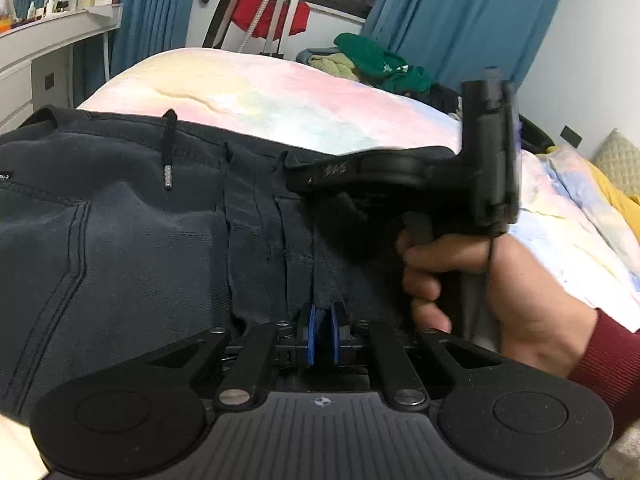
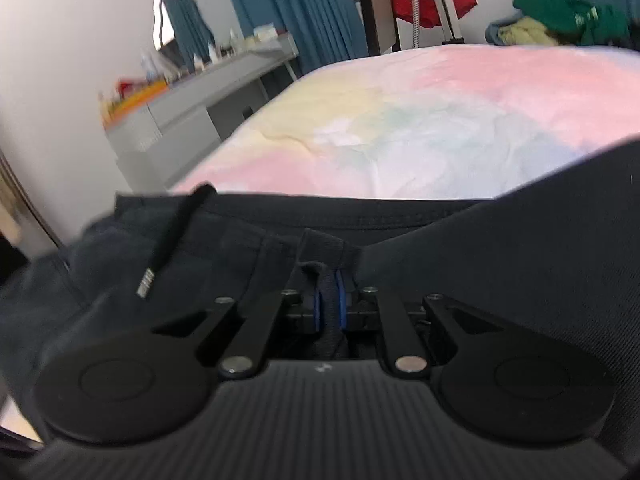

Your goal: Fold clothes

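- While a dark navy garment (image 1: 120, 240) is lying spread across the lower half of both views, it is resting on a pastel tie-dye bedspread (image 1: 280, 100) that is filling the middle of each frame.
- At the bottom centre of the left wrist view, the left gripper (image 1: 322, 330) is sitting with its blue pads nearly together, and a thin fold of the garment seems to be pinched between them, though the cloth at the tips is hard to make out.
- At the bottom centre of the right wrist view, the right gripper (image 2: 329, 304) is clamping a bunched ridge of the garment, the dark cloth showing plainly between the two blue pads.
- A black drawstring (image 1: 170, 148) with a metal tip is lying on the garment at the upper left of the cloth.
- A small white label at the far left edge of the left wrist view is showing on the garment, but its lettering is too small to read.
- At the right of the left wrist view, a hand (image 1: 480, 280) in a dark red sleeve is gripping the handle of the other gripper, whose body is blurring across the middle right.
- Green clothes (image 1: 376, 64) are piling up at the upper right, beyond the bedspread.
- Blue curtains (image 1: 152, 8) are hanging along the top, and a white desk (image 1: 48, 40) with bottles is standing at the upper left.
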A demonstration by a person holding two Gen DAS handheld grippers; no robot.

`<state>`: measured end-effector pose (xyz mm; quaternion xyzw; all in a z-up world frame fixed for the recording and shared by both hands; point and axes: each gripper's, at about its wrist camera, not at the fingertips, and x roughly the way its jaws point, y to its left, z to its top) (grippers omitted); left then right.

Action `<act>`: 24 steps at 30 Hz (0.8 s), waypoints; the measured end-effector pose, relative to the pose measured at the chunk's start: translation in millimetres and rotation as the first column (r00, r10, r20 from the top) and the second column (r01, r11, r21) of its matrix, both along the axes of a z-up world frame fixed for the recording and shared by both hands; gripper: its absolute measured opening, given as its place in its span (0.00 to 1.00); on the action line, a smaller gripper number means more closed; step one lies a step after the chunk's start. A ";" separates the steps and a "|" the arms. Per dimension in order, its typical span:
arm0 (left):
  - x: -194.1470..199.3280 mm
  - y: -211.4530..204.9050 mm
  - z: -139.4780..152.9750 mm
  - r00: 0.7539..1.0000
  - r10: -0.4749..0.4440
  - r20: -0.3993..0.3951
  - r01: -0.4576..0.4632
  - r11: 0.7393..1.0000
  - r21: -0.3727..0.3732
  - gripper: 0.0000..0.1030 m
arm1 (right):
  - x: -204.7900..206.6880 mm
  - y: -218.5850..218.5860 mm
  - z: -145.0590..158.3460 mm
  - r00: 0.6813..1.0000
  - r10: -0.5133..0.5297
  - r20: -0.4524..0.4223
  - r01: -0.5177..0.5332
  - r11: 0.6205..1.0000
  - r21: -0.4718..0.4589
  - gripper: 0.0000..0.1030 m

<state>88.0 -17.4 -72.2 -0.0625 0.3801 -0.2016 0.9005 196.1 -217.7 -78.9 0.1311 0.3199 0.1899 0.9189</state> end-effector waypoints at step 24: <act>-95.4 4.5 63.5 0.943 0.014 0.332 -0.030 0.999 0.041 0.85 | -160.0 -70.1 89.9 0.952 -0.283 0.116 0.281 0.959 0.030 0.32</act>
